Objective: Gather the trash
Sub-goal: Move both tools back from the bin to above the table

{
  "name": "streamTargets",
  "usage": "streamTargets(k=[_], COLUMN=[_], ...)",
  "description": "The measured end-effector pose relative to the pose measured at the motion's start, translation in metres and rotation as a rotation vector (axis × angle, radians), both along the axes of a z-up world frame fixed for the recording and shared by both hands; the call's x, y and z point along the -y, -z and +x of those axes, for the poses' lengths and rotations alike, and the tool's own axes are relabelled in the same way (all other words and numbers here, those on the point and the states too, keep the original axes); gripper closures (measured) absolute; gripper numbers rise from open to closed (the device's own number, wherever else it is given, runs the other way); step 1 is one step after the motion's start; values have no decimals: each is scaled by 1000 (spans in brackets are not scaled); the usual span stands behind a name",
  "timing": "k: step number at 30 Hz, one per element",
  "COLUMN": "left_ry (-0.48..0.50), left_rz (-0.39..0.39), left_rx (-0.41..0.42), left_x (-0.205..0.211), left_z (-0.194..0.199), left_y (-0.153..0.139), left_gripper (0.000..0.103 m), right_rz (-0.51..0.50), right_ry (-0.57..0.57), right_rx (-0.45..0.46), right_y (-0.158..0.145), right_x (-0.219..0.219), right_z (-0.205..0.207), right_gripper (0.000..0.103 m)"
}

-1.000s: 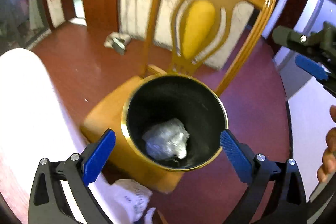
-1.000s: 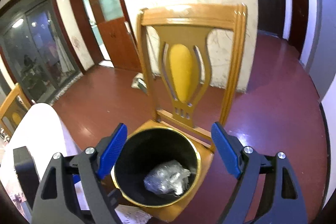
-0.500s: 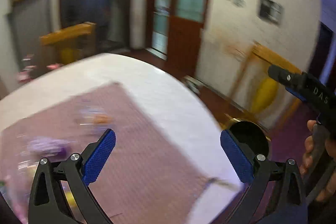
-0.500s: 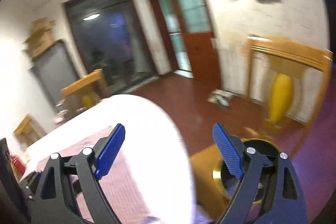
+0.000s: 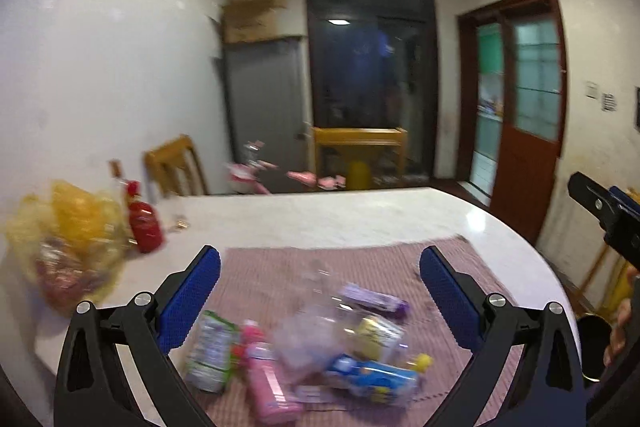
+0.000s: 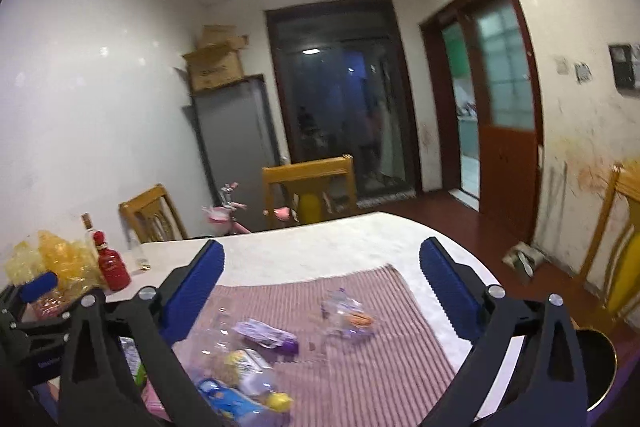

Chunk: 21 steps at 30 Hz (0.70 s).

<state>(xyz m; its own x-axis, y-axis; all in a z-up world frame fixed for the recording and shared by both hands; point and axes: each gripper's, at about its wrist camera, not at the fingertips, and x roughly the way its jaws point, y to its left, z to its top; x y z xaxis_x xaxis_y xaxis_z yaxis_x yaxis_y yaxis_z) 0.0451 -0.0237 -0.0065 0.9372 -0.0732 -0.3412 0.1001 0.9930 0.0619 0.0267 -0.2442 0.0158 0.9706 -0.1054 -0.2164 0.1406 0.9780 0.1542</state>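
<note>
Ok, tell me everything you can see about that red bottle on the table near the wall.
The red bottle stands upright on the white table, near its far left edge. It has a squat, rounded, glossy red body, a narrow neck with a gold-looking band, and a red cap. The material looks like glazed ceramic or glass, but blur keeps that unsure. A crinkled yellow plastic bag lies just left of it, a taller clear bottle stands behind, and a small glass sits to its right. Neither gripper touches it.

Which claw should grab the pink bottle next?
Probably the left gripper: it is open and empty, with the pink bottle lying just below its fingers. The right gripper sits further right.
</note>
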Motion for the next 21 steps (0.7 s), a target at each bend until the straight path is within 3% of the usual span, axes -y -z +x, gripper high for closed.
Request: streamTargets(k=[6, 15, 18, 21], left_ry=[-33, -24, -31, -43], left_rz=[-14, -13, -9, -10], left_rx=[57, 57, 47, 25], left_x=[-22, -21, -19, -21], left_z=[-13, -21, -20, -13], left_y=[-15, -14, -12, -6], left_gripper=[6, 6, 6, 6], right_rz=[-40, -47, -53, -54], right_ry=[-50, -42, -50, -101], right_rx=[7, 5, -9, -92], right_y=[-8, -7, -2, 10], right_x=[-26, -24, -23, -16], right_z=[-8, -7, 7, 44], right_gripper=[5, 5, 5, 5])
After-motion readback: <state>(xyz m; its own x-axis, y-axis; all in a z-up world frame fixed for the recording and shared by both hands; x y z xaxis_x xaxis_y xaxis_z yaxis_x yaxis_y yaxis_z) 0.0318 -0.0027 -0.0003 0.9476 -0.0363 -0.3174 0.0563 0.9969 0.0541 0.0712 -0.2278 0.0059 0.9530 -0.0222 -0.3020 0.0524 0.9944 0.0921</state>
